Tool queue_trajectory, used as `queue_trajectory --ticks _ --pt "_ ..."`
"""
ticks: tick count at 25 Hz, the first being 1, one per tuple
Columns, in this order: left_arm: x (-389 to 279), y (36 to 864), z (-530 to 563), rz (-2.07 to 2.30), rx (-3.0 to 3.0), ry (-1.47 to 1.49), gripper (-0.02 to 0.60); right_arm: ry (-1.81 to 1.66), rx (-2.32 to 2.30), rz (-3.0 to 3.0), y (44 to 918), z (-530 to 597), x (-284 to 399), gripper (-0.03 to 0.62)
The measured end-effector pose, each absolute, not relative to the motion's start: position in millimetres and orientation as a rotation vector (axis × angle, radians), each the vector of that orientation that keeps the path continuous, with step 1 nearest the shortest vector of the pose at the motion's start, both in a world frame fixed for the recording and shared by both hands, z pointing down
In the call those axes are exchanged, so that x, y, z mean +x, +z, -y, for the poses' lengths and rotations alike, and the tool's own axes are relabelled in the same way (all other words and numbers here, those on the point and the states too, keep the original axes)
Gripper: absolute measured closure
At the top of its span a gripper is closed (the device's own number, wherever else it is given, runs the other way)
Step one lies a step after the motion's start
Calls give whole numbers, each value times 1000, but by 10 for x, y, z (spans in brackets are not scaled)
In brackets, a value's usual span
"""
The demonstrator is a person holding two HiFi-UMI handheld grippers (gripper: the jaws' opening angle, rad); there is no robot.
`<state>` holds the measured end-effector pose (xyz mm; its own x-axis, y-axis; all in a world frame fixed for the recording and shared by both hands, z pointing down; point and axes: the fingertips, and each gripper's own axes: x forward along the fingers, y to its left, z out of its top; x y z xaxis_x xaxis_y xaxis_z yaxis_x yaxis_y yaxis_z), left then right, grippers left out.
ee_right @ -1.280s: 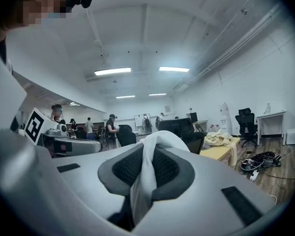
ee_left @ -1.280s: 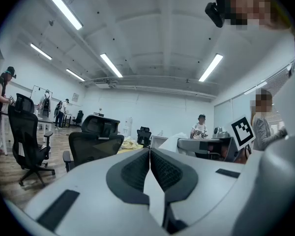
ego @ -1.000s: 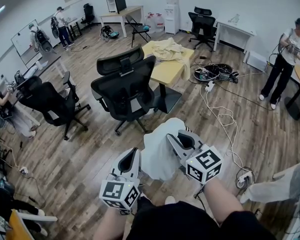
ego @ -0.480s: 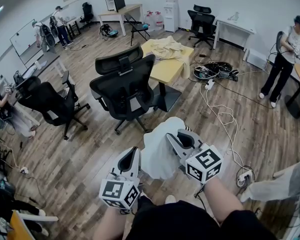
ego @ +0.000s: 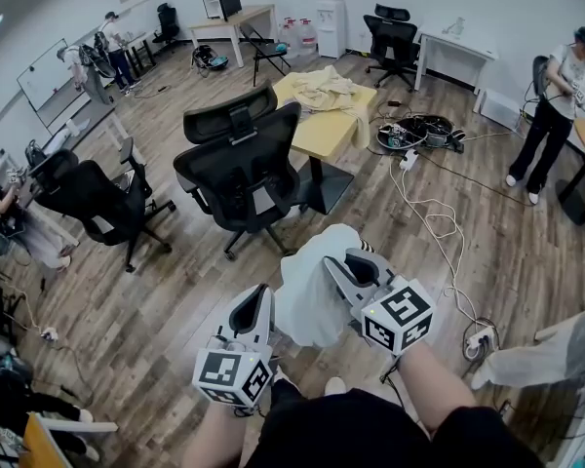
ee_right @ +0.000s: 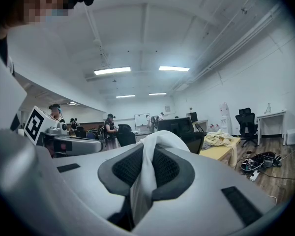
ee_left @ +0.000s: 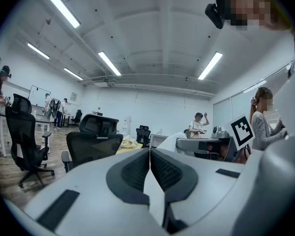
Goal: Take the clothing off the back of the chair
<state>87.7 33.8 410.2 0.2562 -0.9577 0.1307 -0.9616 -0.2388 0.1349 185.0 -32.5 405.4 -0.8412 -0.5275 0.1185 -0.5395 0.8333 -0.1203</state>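
A white garment [ego: 312, 291] hangs from my right gripper [ego: 337, 263], whose jaws are shut on a fold of it [ee_right: 155, 154] in the right gripper view. The cloth drapes down between my two grippers, low in the head view. My left gripper [ego: 264, 298] sits just left of the cloth. Its pads [ee_left: 137, 168] are pressed together with nothing between them. The black mesh office chair [ego: 239, 159] stands ahead of me, and its back is bare.
A yellow table [ego: 322, 136] behind the chair carries a heap of cream clothing [ego: 324, 90]. Another black chair [ego: 97, 198] stands at the left. Cables and a power strip [ego: 478, 339] trail over the wooden floor at the right. Several people stand around the room's edges.
Both grippers and the white garment have stayed where they were. The people at the far left and right have shifted a little.
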Motion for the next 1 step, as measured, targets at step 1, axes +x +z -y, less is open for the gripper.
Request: queue_trajectory --ticks 1 --pt "892 4095 -334 1810 2334 31 561 228 850 2932 4052 329 1863 537"
